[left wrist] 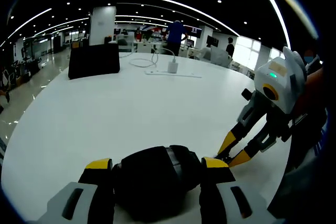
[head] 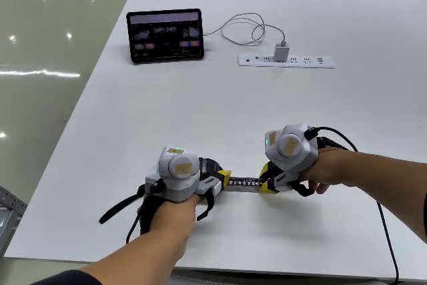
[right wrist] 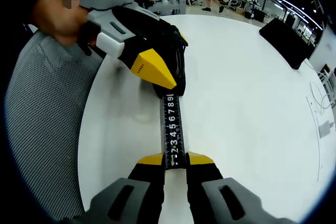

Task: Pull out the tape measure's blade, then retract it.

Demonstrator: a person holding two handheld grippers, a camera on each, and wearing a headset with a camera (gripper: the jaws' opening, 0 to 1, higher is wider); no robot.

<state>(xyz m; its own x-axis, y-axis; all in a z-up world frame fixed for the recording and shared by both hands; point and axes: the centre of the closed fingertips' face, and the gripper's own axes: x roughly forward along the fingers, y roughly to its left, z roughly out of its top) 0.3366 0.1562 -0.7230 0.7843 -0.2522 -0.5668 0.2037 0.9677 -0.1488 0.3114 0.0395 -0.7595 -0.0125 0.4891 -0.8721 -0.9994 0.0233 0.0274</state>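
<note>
Both grip: my left tongs [left wrist: 157,163] clamp the tape measure's seemingly hard, weighty case [left wrist: 157,182], while my right tongs [right wrist: 173,159] pinch the thin, probably springy blade [right wrist: 171,121] at its tip.

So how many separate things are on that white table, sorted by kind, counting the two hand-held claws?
2 grey, yellow-tipped grippers: left gripper, right gripper
1 black tape measure, blade partly out
1 black tablet
1 white power strip
1 white charger plug with cable
Total: 6
</note>
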